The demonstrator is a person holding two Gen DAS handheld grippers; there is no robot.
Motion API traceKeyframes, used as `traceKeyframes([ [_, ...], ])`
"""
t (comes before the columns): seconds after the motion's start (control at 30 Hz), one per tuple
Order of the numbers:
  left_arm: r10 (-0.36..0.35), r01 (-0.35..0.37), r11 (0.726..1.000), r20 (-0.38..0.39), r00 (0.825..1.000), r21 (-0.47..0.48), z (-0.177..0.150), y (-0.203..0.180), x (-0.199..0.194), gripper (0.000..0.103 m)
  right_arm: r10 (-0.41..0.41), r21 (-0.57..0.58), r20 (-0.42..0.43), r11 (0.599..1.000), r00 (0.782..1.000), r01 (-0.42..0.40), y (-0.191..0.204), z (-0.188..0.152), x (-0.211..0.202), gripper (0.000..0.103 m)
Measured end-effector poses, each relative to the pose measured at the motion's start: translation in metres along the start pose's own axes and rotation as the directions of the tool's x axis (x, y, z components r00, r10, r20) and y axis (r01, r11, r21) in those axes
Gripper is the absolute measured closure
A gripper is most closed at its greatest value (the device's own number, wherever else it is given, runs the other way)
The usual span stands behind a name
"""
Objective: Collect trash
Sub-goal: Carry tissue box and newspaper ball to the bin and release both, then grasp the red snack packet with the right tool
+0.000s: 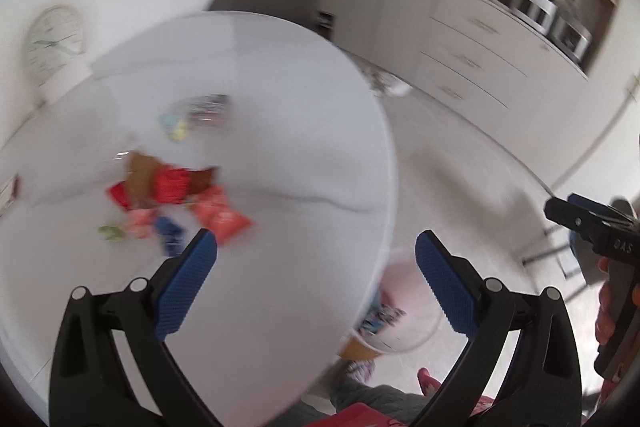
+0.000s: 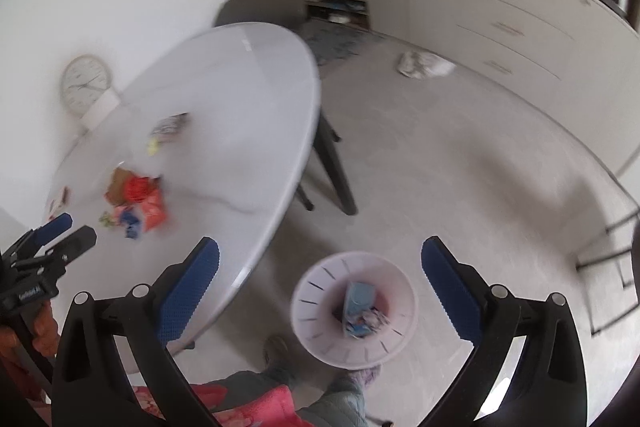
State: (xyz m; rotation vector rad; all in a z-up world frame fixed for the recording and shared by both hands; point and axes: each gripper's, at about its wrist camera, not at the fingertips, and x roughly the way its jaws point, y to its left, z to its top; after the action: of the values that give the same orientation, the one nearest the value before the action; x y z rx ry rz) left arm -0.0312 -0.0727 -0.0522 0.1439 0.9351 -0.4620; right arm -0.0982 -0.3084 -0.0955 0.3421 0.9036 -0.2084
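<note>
A heap of red, brown and blue wrappers (image 1: 176, 199) lies on the white oval table (image 1: 280, 147), with a yellow and silver packet (image 1: 192, 115) farther back. My left gripper (image 1: 316, 255) hangs open above the table's near edge, nothing between its blue pads. A white slotted bin (image 2: 354, 307) stands on the floor beside the table and holds a blue carton and wrappers. My right gripper (image 2: 320, 259) is open and empty, high above that bin. The same wrapper heap (image 2: 136, 203) shows at the left of the right wrist view.
A grey chair (image 2: 260, 9) stands behind the table, whose dark legs (image 2: 336, 167) reach onto the floor. A clock (image 2: 86, 83) leans on the wall. Drawers (image 2: 516, 27) line the right wall, crumpled paper (image 2: 424, 65) lies on the floor, and the person's legs (image 2: 332, 395) are near the bin.
</note>
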Motion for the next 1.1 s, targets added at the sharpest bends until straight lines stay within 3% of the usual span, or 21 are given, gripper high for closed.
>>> traceKeyframes([
  [0.3,0.116,-0.114,0.984,0.008,0.993,-0.139,-0.004,0.093,-0.003,0.008,0.084,-0.182,-0.057,0.979,0.995,-0.094,0.095,0.013,0.042,0.003],
  [0.5,0.158,-0.158,0.974,-0.013,0.987,-0.163,-0.007,0.148,-0.001,0.008,0.145,-0.379,-0.147,0.906,0.978,-0.191,0.191,0.010,0.115,0.003],
  [0.63,0.173,-0.177,0.978,-0.039,0.984,-0.107,-0.010,0.180,0.010,0.008,0.124,-0.474,-0.213,0.855,0.969,-0.213,0.242,0.004,0.170,0.015],
  [0.8,0.173,-0.171,0.985,-0.062,0.983,0.030,0.002,0.219,0.030,0.008,0.072,-0.509,-0.279,0.834,0.957,-0.211,0.275,0.004,0.221,0.023],
  [0.9,0.146,-0.139,0.986,-0.072,0.987,0.095,0.020,0.245,0.050,0.008,0.011,-0.523,-0.314,0.833,0.949,-0.183,0.285,0.003,0.241,0.043],
  [0.93,0.139,-0.129,0.985,-0.077,0.987,0.116,0.026,0.251,0.056,0.008,0.000,-0.518,-0.331,0.836,0.944,-0.182,0.285,0.002,0.246,0.057],
  [0.97,0.129,-0.117,0.984,-0.082,0.988,0.138,0.032,0.257,0.063,0.008,-0.007,-0.509,-0.343,0.842,0.939,-0.180,0.285,0.002,0.248,0.064],
  [1.1,0.090,-0.062,0.969,-0.107,0.990,0.240,0.058,0.274,0.101,0.008,-0.018,-0.456,-0.347,0.877,0.938,-0.152,0.279,0.006,0.237,0.064],
])
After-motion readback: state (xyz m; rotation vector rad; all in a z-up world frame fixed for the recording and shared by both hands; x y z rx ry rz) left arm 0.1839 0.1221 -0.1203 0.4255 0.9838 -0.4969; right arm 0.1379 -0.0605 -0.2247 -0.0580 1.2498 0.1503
